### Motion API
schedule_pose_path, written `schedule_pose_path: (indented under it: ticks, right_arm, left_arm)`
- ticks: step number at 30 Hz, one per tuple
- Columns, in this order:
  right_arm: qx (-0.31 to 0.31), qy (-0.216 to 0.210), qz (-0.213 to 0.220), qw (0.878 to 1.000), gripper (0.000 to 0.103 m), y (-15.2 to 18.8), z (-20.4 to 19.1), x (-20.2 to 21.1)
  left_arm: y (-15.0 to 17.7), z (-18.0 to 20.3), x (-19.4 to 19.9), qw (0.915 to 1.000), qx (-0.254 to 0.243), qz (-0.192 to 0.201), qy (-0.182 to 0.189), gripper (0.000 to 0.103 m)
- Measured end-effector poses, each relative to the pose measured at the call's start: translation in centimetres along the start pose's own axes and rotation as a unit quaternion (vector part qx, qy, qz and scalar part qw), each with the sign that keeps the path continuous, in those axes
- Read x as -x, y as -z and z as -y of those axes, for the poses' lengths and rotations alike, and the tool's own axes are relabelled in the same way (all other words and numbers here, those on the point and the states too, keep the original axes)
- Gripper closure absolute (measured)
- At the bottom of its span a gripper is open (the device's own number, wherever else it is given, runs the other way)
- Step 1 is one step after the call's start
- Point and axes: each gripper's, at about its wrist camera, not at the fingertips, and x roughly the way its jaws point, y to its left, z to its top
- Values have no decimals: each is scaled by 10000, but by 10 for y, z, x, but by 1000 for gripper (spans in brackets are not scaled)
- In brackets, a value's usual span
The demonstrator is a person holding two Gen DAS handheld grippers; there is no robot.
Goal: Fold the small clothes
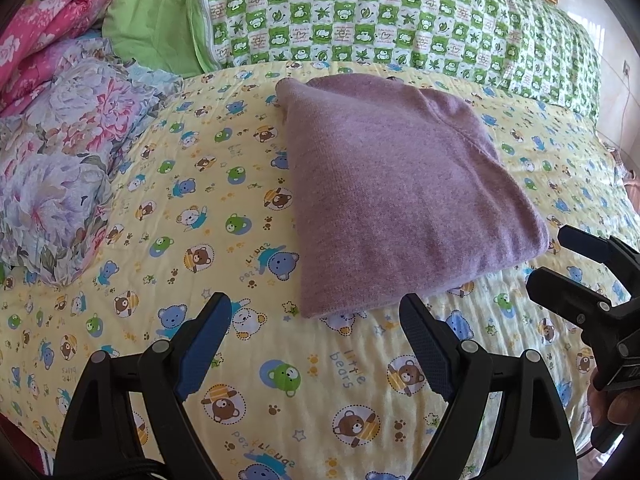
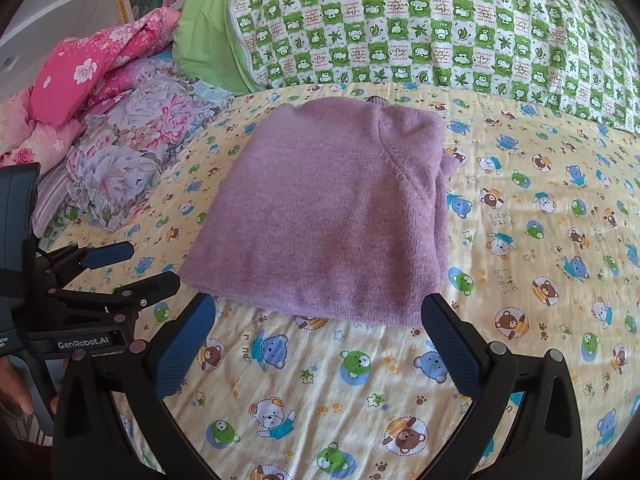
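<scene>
A folded purple sweater (image 1: 400,184), soft, fuzzy knit in a rough square, is lying in the middle of the bed (image 1: 320,380) on a thin, wrinkled bear-print sheet. The left gripper (image 1: 316,332) and right gripper (image 2: 320,332) are hovering wide apart and empty just before its near edge. A careless nudge is likely to be dragging the loose layers apart.
</scene>
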Motion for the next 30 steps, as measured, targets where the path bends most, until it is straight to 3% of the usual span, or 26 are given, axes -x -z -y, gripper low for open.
schedule_pose_path:
  ticks: [30]
  right_arm:
    - [-15, -50, 65, 10000, 0, -5, 1, 2]
  left_arm:
    - [-5, 0, 6, 9999, 41, 115, 53, 16]
